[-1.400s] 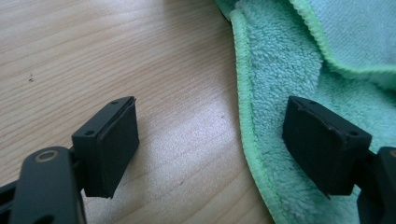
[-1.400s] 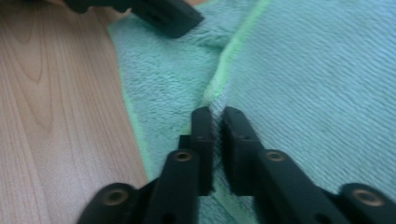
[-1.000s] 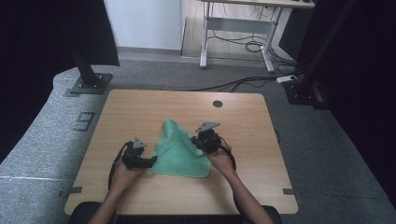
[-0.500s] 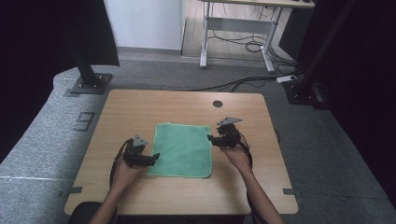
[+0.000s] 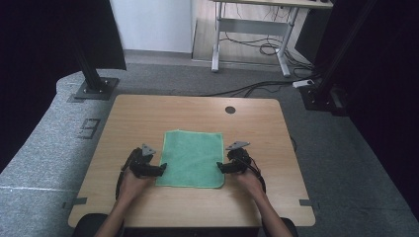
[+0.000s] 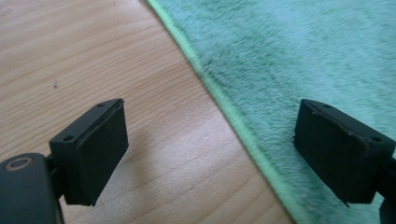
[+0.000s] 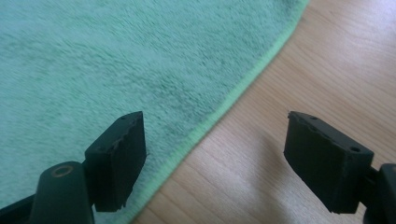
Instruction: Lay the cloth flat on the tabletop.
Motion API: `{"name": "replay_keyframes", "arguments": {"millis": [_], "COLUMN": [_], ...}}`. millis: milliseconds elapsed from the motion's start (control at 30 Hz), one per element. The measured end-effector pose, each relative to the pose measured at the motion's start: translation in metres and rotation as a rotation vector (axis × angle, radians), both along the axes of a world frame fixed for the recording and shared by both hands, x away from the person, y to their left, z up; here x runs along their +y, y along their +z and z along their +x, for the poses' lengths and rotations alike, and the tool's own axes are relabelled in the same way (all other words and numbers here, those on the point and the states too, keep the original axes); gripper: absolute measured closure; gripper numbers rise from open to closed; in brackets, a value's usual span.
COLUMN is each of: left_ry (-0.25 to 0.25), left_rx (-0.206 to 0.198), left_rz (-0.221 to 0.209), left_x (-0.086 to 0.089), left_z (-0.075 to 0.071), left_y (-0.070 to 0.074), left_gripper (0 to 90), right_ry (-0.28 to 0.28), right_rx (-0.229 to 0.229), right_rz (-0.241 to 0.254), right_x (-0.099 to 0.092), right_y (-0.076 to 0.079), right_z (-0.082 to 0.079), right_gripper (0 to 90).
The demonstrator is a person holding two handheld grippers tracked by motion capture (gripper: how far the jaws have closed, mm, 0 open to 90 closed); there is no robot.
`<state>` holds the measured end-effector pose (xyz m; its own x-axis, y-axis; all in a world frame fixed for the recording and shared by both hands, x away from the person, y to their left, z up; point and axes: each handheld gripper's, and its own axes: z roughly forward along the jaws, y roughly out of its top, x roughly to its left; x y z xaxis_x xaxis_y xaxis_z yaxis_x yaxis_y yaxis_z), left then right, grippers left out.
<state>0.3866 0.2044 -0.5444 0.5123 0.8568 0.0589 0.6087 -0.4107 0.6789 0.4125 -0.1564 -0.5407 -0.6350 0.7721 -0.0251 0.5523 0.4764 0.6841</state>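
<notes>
Since half a second ago the right gripper (image 5: 220, 168) has come back to the cloth's (image 5: 192, 158) near right edge. Both grippers, left (image 5: 161, 169) included, gape over its edges, holding nothing; it lies flat mid-table (image 5: 123, 118).

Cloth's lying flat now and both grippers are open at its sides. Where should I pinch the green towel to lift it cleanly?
Take the green terry towel by its stitched side hems near the two near corners. It lies flat on the wooden table, so only the edges offer a lip. Each open gripper already straddles one: the left gripper from the left, the right gripper from the right. Come in low, one jaw sliding under the hem.
</notes>
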Motion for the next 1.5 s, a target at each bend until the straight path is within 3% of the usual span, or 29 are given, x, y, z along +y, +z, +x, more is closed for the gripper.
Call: {"name": "replay_keyframes", "arguments": {"millis": [67, 300, 1033, 1400, 1500], "left_ry": [0.008, 0.019, -0.081, -0.078, -0.084], "left_rx": [0.002, -0.014, -0.021, -0.016, -0.021], "left_rz": [-0.017, 0.0, 0.001, -0.004, -0.03], "left_x": [0.0, -0.002, -0.029, -0.028, -0.026], "left_z": [0.001, 0.003, -0.012, -0.012, -0.012], "left_y": [-0.001, -0.003, -0.003, -0.003, 0.001], "left_gripper": [9.1, 3.8, 4.2, 3.6, 3.2], "right_ry": [-0.004, -0.027, -0.079, -0.089, -0.085], "right_rx": [-0.003, 0.006, 0.0, -0.003, -0.001], "right_rz": [-0.011, 0.041, 0.052, 0.053, 0.057], "right_x": [-0.001, -0.009, -0.039, -0.041, -0.042], "right_y": [-0.003, -0.007, -0.008, -0.009, -0.009], "right_z": [-0.001, -0.003, -0.024, -0.029, -0.029], "right_gripper": [19.8, 19.9, 20.4, 20.2, 18.9]}}
